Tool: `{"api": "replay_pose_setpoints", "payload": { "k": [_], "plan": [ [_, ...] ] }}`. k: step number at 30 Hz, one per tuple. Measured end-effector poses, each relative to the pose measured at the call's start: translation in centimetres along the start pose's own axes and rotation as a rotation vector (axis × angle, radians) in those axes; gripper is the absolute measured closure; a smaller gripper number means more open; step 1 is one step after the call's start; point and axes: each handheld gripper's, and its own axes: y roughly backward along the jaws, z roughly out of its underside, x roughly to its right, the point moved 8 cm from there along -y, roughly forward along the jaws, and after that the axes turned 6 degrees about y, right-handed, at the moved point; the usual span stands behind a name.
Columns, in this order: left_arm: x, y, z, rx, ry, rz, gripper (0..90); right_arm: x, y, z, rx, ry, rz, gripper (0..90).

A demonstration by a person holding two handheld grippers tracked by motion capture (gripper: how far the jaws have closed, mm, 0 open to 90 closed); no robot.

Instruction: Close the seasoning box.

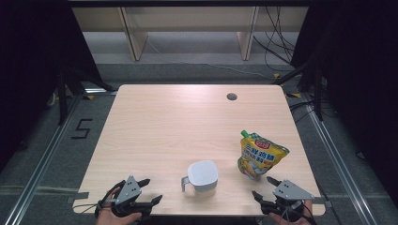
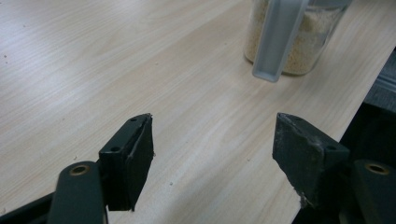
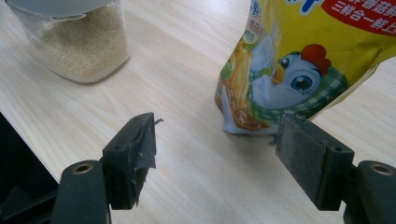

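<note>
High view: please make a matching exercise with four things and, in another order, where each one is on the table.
Things:
1. jar
2. pouch
3. left gripper
4. hole

Places:
A. far side of the table, right of middle
B. near left corner
C. near edge, middle
D. right side, in front of the right gripper

Pairs: 1-C, 2-D, 3-B, 4-A

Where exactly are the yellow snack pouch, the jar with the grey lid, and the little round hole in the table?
yellow pouch (image 1: pixel 261 156), high view, middle of its printed front.
jar (image 1: pixel 202 174), high view, centre of its grey lid.
round hole (image 1: pixel 231 97), high view, on the dark opening in the tabletop.
</note>
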Motion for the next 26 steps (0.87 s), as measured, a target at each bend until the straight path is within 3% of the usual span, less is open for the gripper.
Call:
{"api": "replay_pose_setpoints", "payload": {
  "k": [1,2,4,5,8,9,12,14,15,18,19,20,21,24,26],
  "plan": [
    [0.0,0.0,0.0,0.002,-0.017,-0.010,28.5,0.1,-0.1,0.0,0.005,0.001,0.008,29.4],
    [0.2,-0.2,-0.1,0.016,0.006,-0.004,28.4,0.1,-0.1,0.1,0.000,0.002,0.012,29.2],
    [-0.3,0.0,0.3,-0.033,-0.041,-0.017,28.2,0.0,-0.2,0.3,-0.024,-0.004,-0.004,28.9],
    [-0.1,-0.3,0.2,-0.005,-0.007,-0.015,28.1,0.0,-0.3,0.4,-0.025,0.007,-0.004,28.7],
    [-0.5,-0.2,0.3,-0.012,-0.010,-0.025,27.4,-0.1,-0.4,0.6,-0.042,-0.015,-0.017,28.4],
    [-0.7,-0.1,0.2,-0.013,-0.033,-0.030,27.0,0.1,-0.4,0.6,-0.041,0.001,0.004,28.3],
    [-0.7,-0.1,0.2,-0.017,-0.038,-0.024,26.9,0.0,-0.4,0.8,-0.058,-0.008,-0.008,28.0],
    [-0.5,-0.2,0.3,-0.019,-0.007,-0.021,26.9,-0.3,-0.5,0.9,-0.065,-0.040,-0.026,27.9],
    [-0.4,-0.3,0.3,-0.009,-0.002,-0.019,26.9,-0.1,-0.5,0.8,-0.059,-0.017,-0.030,27.9],
    [-0.5,-0.1,0.4,-0.034,-0.016,-0.017,26.9,-0.1,-0.5,0.8,-0.059,-0.018,-0.033,27.8],
    [-0.7,-0.1,0.4,-0.034,-0.025,-0.031,26.7,0.0,-0.4,0.9,-0.064,-0.013,-0.013,27.8],
    [-0.7,-0.3,0.3,-0.019,-0.014,-0.032,26.6,0.0,-0.4,0.9,-0.062,-0.015,-0.013,27.8],
    [-0.8,-0.2,0.3,-0.021,-0.029,-0.030,26.4,0.0,-0.5,0.9,-0.064,-0.010,-0.018,27.8],
    [-1.0,-0.4,0.4,-0.015,-0.018,-0.039,26.2,0.1,-0.4,1.0,-0.068,-0.018,-0.014,27.7],
    [-1.2,-0.3,0.6,-0.037,-0.008,-0.043,26.0,0.1,-0.5,1.0,-0.061,-0.011,-0.020,27.6]
  ]
}}
